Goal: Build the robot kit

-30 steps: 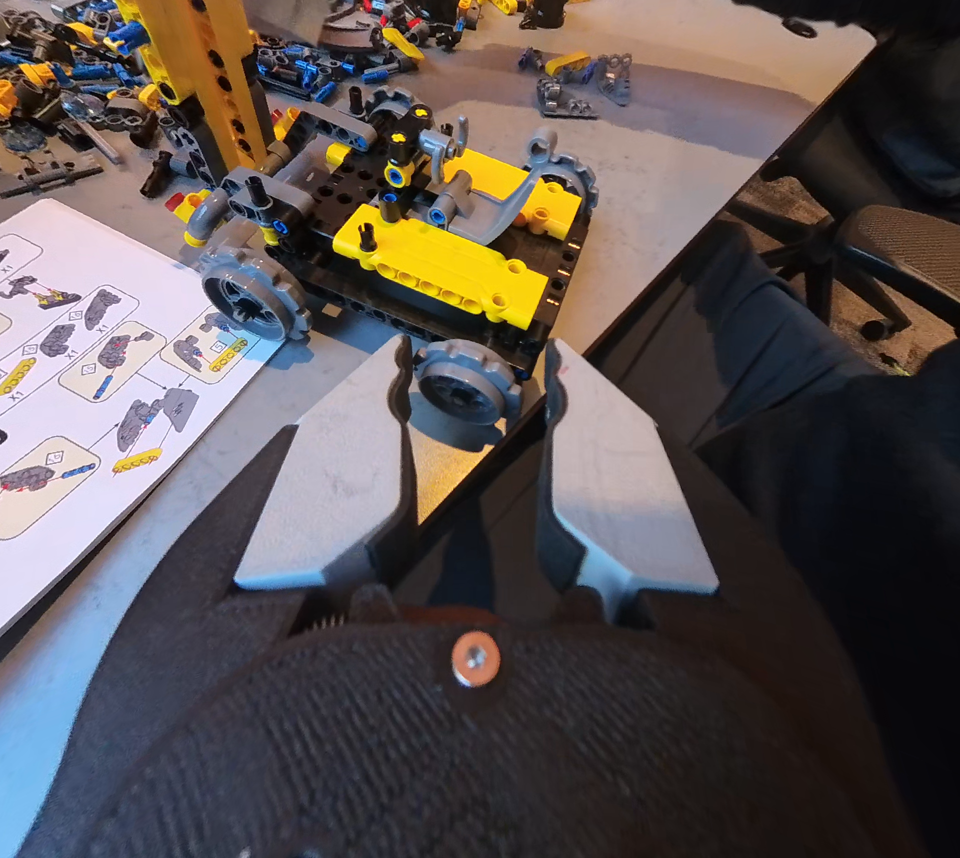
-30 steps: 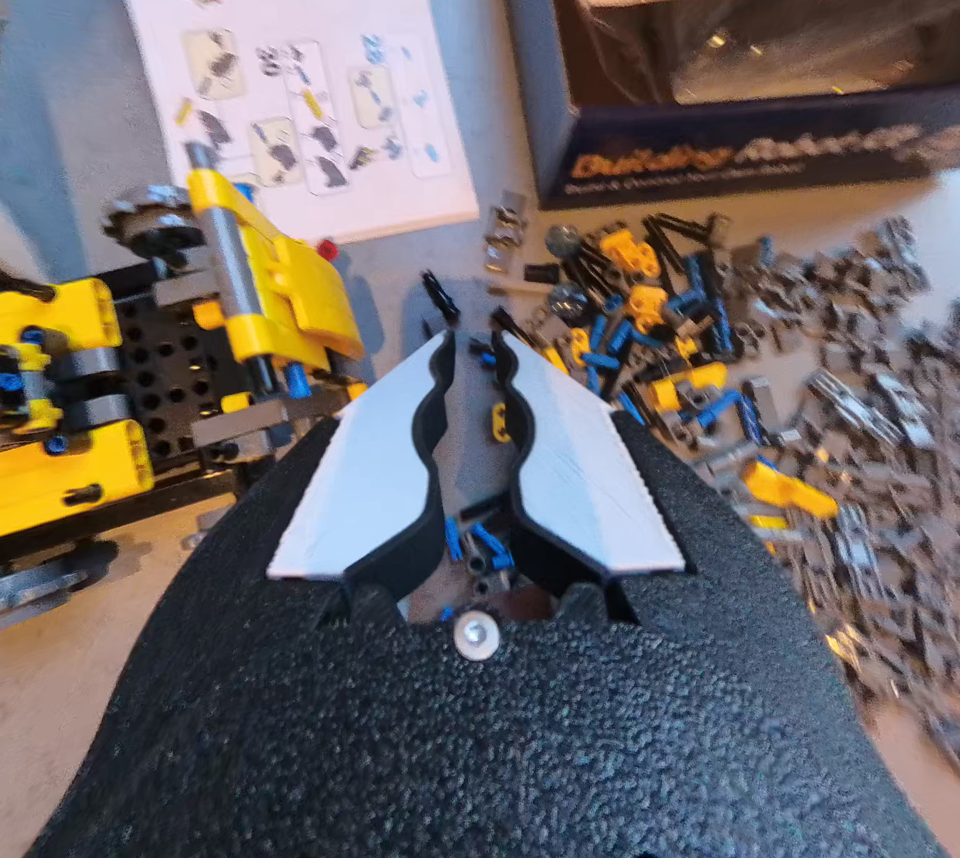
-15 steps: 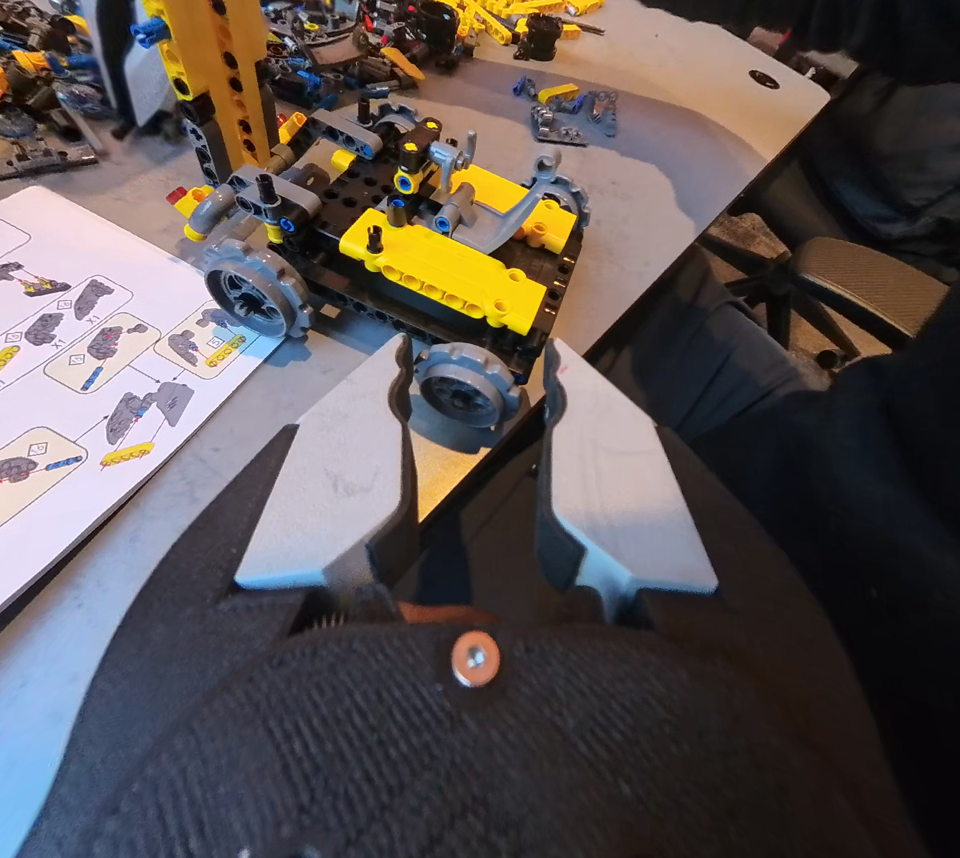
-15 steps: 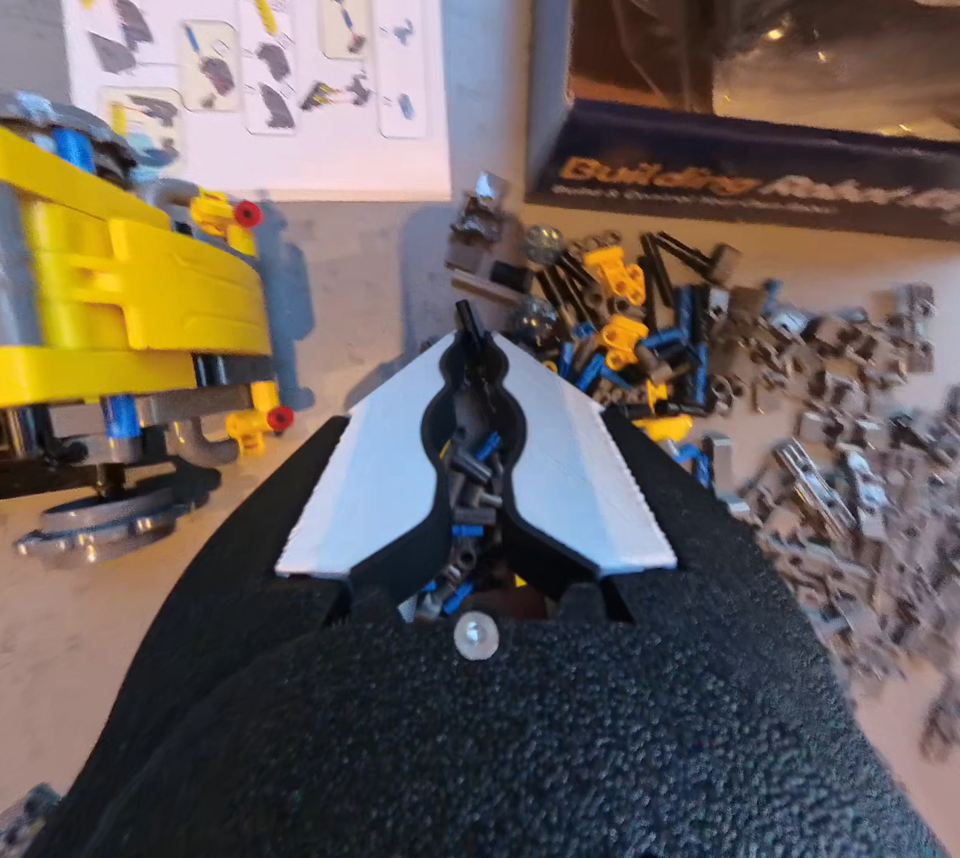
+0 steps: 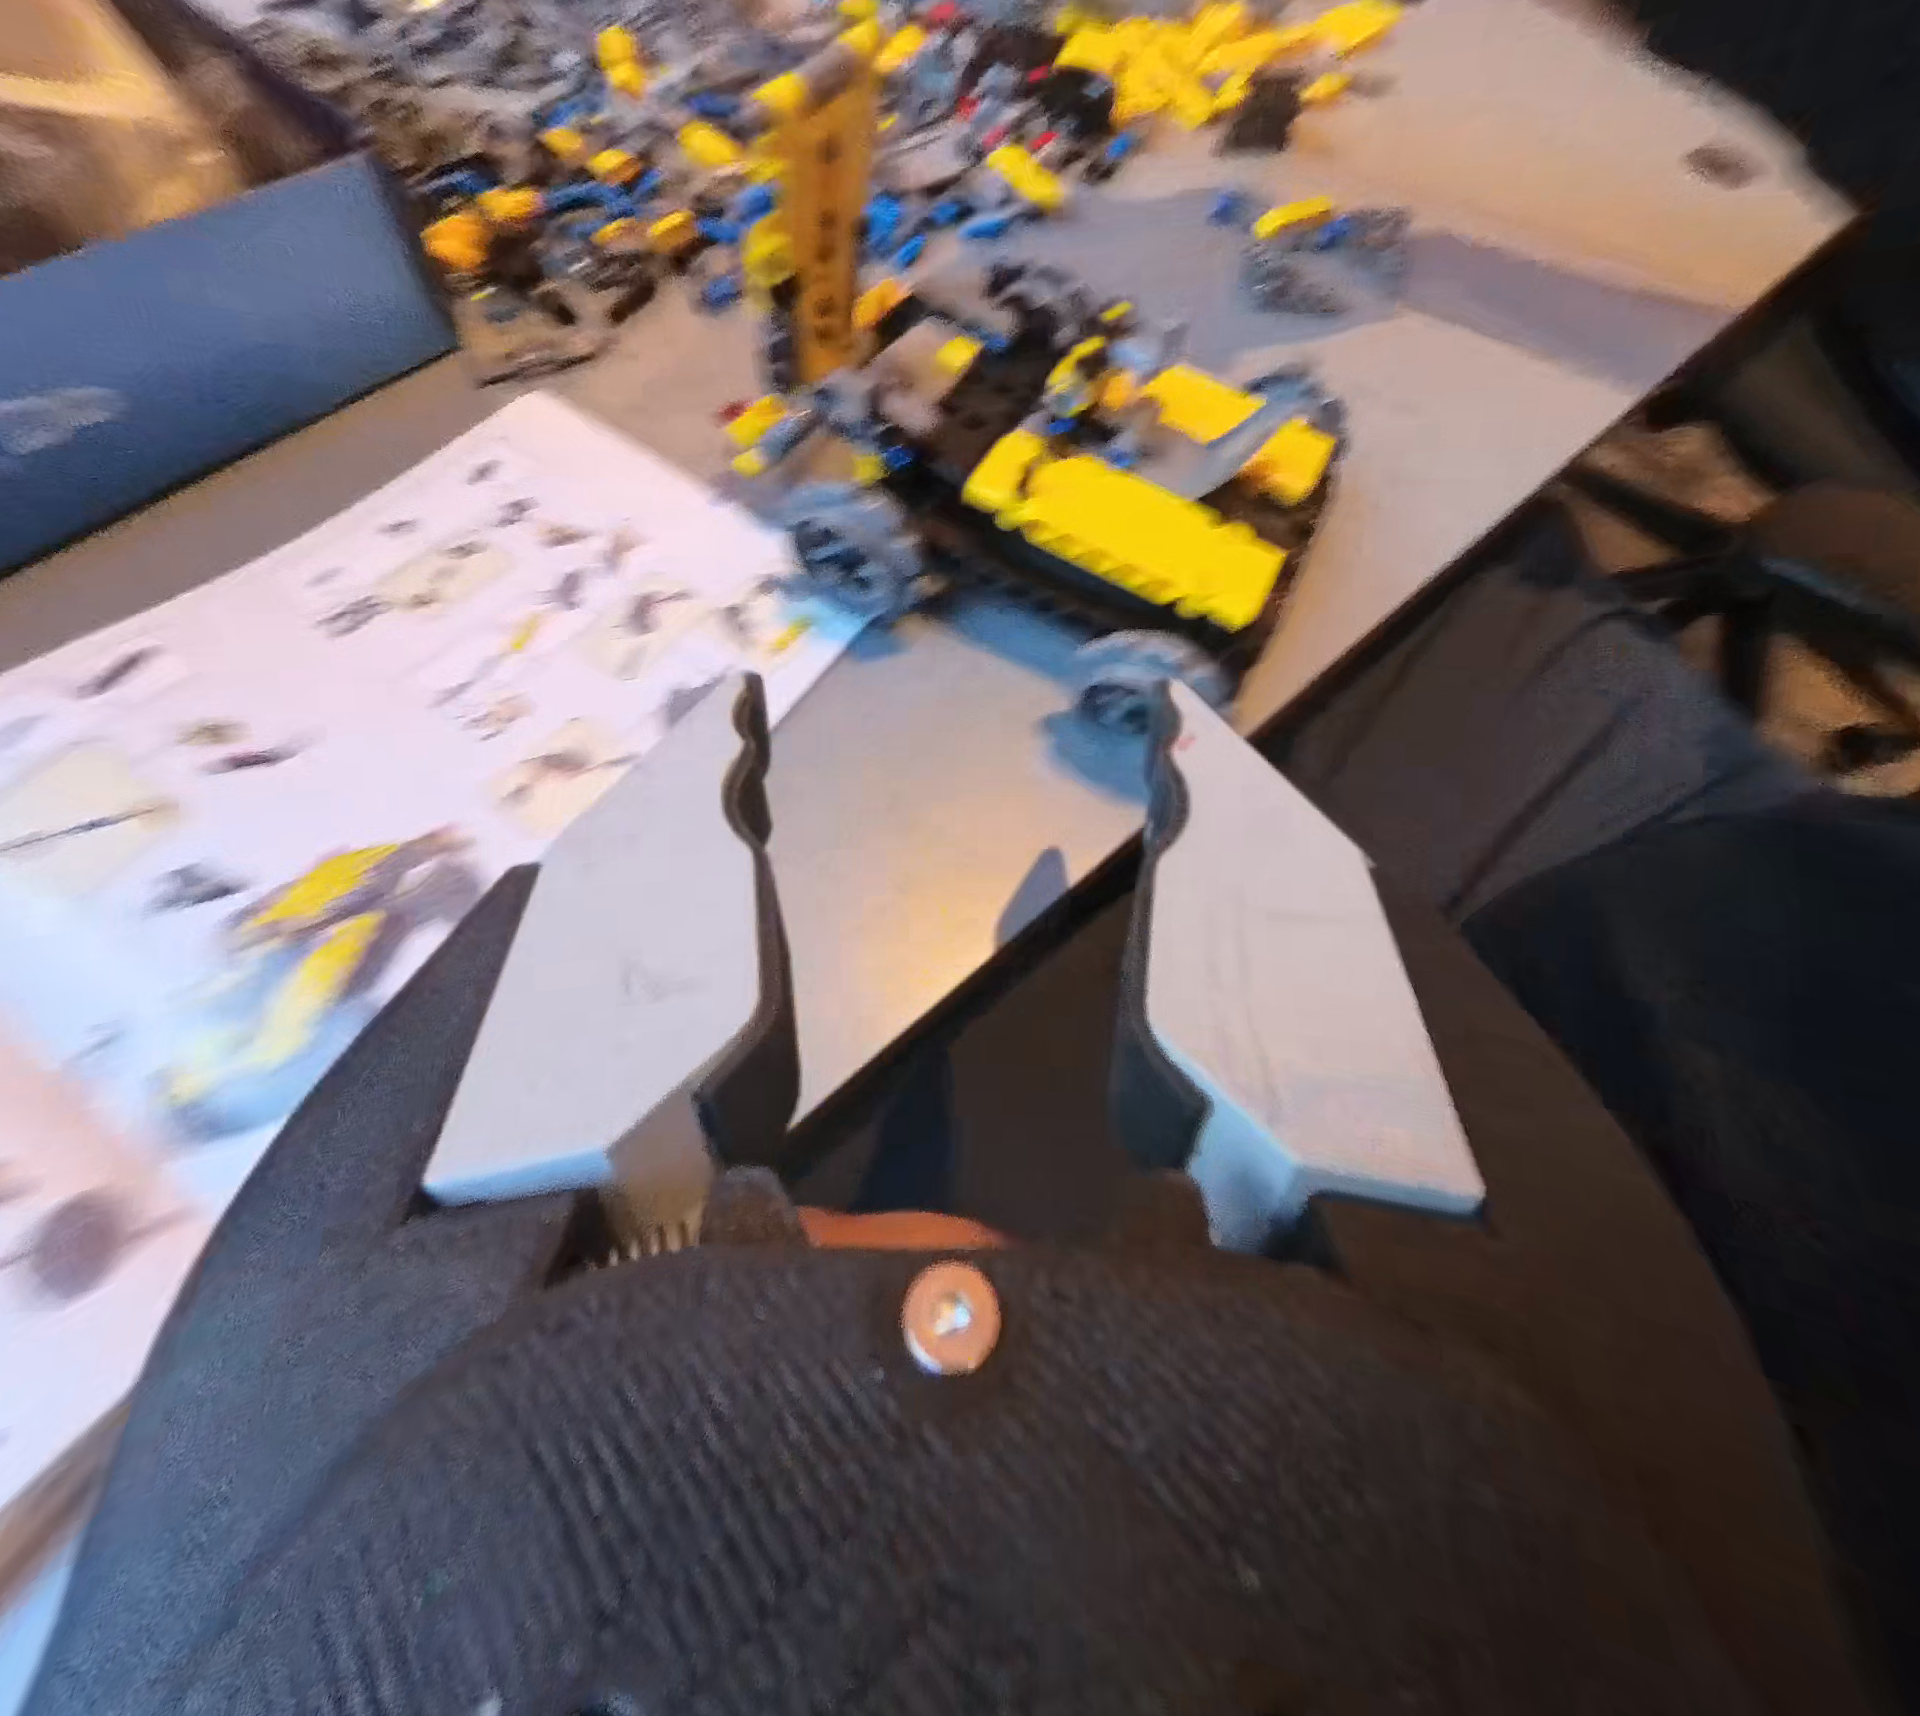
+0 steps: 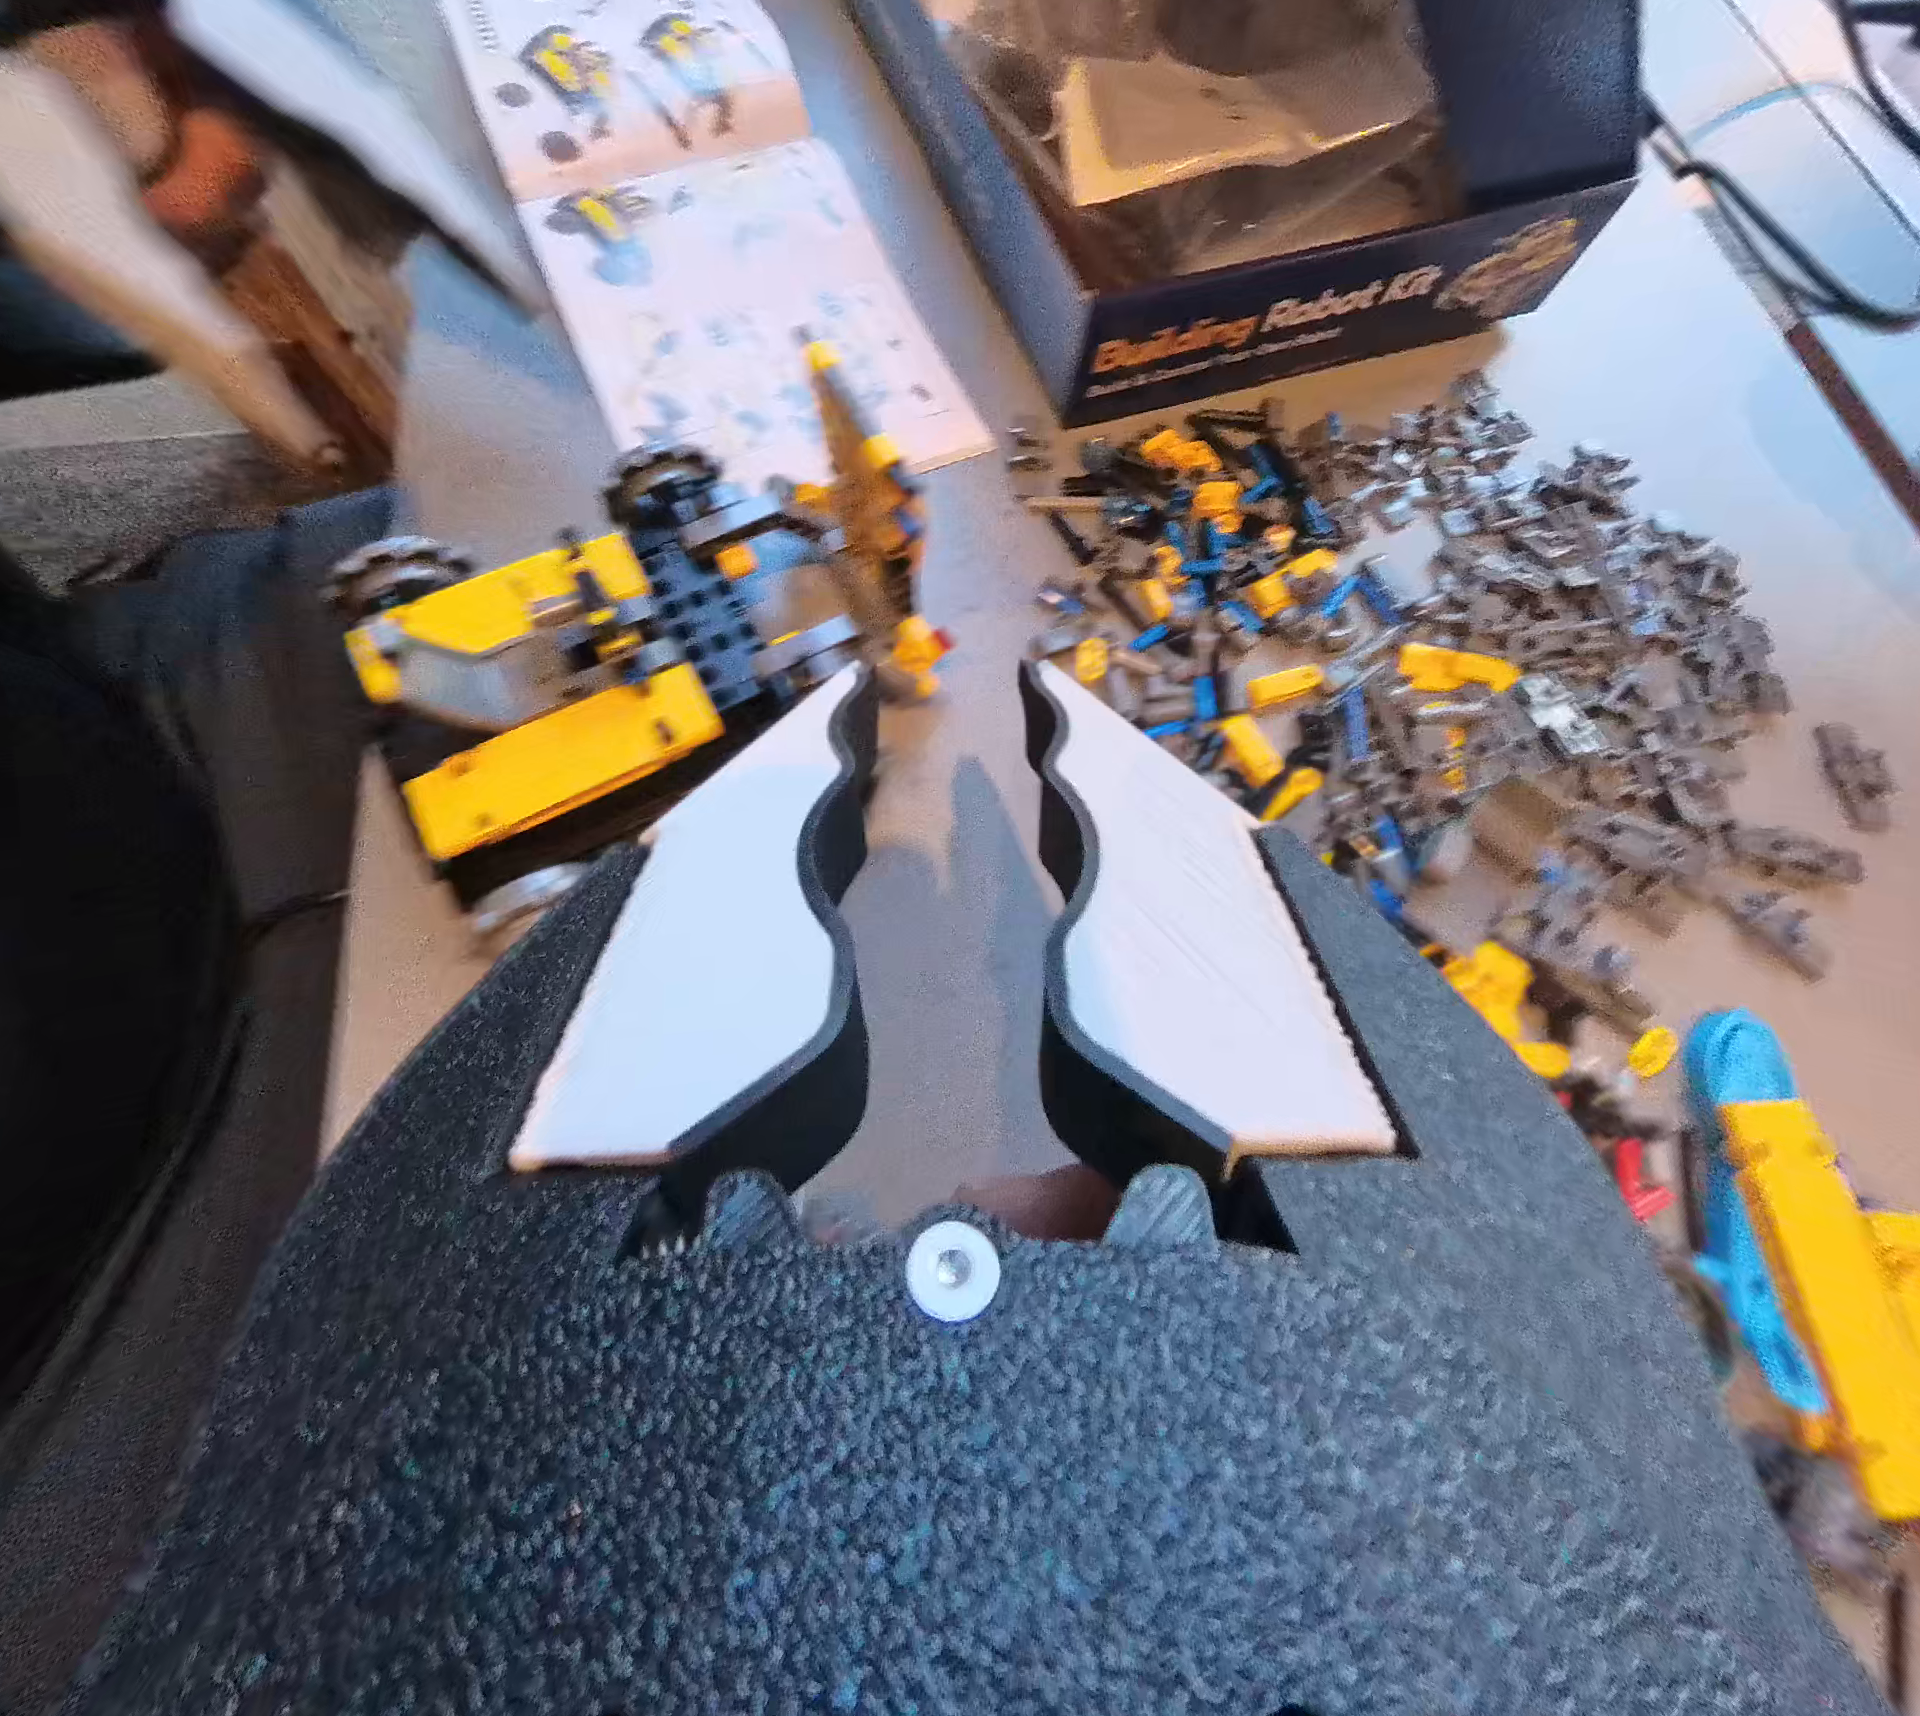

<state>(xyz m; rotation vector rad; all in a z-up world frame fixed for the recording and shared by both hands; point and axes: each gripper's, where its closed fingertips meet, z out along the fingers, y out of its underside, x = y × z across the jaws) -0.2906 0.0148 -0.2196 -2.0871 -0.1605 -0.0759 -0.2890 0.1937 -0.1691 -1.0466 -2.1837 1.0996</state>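
While both sets of jaws stand apart with nothing between them, the left gripper hangs over bare table close to the near edge, its right fingertip just beside a grey wheel of the half-built yellow and black vehicle. The right gripper hovers empty too, over a bare strip between that vehicle and the heap of loose pieces. Moving outward, the vehicle sits right at the table edge with its yellow arm sticking up, and the open instruction booklet lies just beside it. Behind the heap stands a dark cardboard box. Both views are smeared, so fine detail is lost. The risk, as I read it: a sideways nudge from the left fingers could catch that wheel and push the vehicle toward the drop, and the tall arm would make it tip easily. On the other side, a low sweep of the right gripper could scatter the small pieces or close on several at once. A bigger blue and yellow part also lies near the right gripper's flank.
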